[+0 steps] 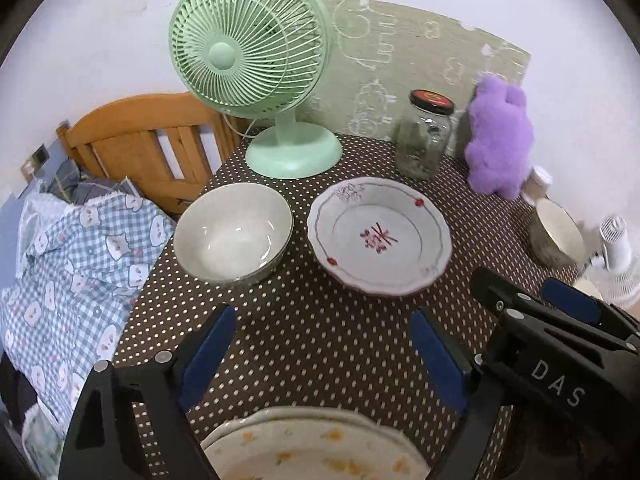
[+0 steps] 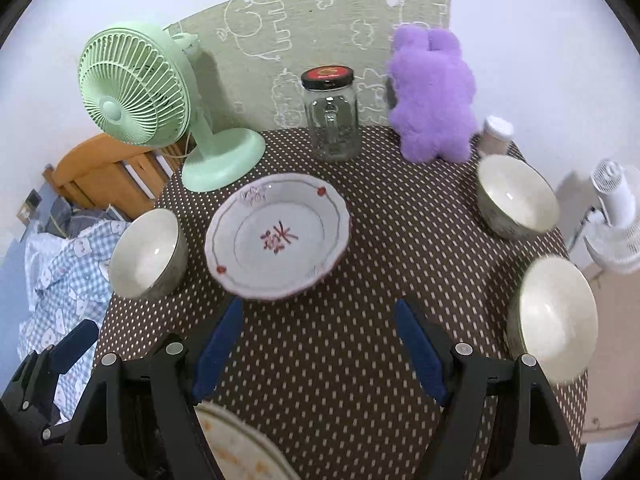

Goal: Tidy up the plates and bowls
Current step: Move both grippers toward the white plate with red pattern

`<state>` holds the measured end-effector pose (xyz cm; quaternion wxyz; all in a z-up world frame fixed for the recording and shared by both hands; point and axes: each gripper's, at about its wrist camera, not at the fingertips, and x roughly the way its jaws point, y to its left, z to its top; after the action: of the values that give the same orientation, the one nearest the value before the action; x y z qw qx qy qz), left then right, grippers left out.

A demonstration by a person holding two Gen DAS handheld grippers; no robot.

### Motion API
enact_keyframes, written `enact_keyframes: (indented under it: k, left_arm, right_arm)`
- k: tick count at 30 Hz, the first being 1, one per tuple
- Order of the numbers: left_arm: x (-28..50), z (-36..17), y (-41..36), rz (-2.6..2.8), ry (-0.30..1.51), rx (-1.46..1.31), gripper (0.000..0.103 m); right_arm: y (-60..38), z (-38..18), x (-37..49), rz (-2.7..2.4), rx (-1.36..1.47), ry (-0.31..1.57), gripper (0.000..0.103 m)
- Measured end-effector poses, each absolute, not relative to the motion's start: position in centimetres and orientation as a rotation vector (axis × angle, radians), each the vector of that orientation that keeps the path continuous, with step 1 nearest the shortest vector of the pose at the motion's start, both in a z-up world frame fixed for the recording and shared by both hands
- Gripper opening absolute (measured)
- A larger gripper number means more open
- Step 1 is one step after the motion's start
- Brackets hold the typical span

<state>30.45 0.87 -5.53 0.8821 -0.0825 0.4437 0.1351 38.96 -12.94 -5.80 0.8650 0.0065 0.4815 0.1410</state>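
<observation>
Both tools hover spread wide, gripping nothing — left tool (image 1: 320, 356), right tool (image 2: 318, 346); sorting looks unstarted, so next: grasp the red-patterned plate (image 2: 278, 236).

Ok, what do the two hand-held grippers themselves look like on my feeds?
Both match: the left hand-held gripper and right hand-held gripper have black angular plastic frames with round silver screws and flat blue pads on the fingers. In the left wrist view, the right one's side carries white letters "DAS". No cables or sleeves are visible.
</observation>
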Motion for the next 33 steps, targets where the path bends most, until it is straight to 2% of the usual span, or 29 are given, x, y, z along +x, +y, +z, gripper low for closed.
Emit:
enact_keyframes:
  k: [4, 10, 14, 17, 21, 24, 29, 33]
  left_arm:
    - [32.4, -6.8, 1.5, 0.324, 0.933, -0.194, 0.089]
    - [34.9, -9.5, 1.9, 0.361, 0.985, -0.245, 0.081]
    - [36.5, -11.4, 1.6, 0.402, 1.023, -0.243, 0.079]
    - [37.8, -12.6, 1.4, 0.382, 1.049, -0.255, 0.074]
    - [38.8, -13.7, 1.6, 0.375, 1.063, -0.258, 0.074]
    - [39.7, -14.6, 1.8, 0.369, 1.083, -0.254, 0.072]
    - [40.5, -15.6, 2.0, 0.368, 1.095, -0.235, 0.069]
    - [41.0, -15.9, 2.2, 0.359, 1.102, -0.238, 0.069]
  right_arm:
    - [-12.2, -7.3, 41.9, 0.308, 0.010, 1.021, 0.080]
    - [-11.6, -10.0, 44.7, 0.296, 0.005, 1.056, 0.080]
    - [-11.4, -12.2, 46.5, 0.290, 0.014, 1.098, 0.072]
    - [-11.1, -13.4, 47.4, 0.281, 0.008, 1.119, 0.070]
    - [-10.8, -14.6, 48.5, 0.279, -0.001, 1.141, 0.068]
    - [-10.6, -15.8, 49.3, 0.271, -0.002, 1.166, 0.060]
    - [-9.9, -16.9, 50.0, 0.271, -0.001, 1.194, 0.041]
    - [-9.6, -17.2, 50.2, 0.280, 0.000, 1.193, 0.036]
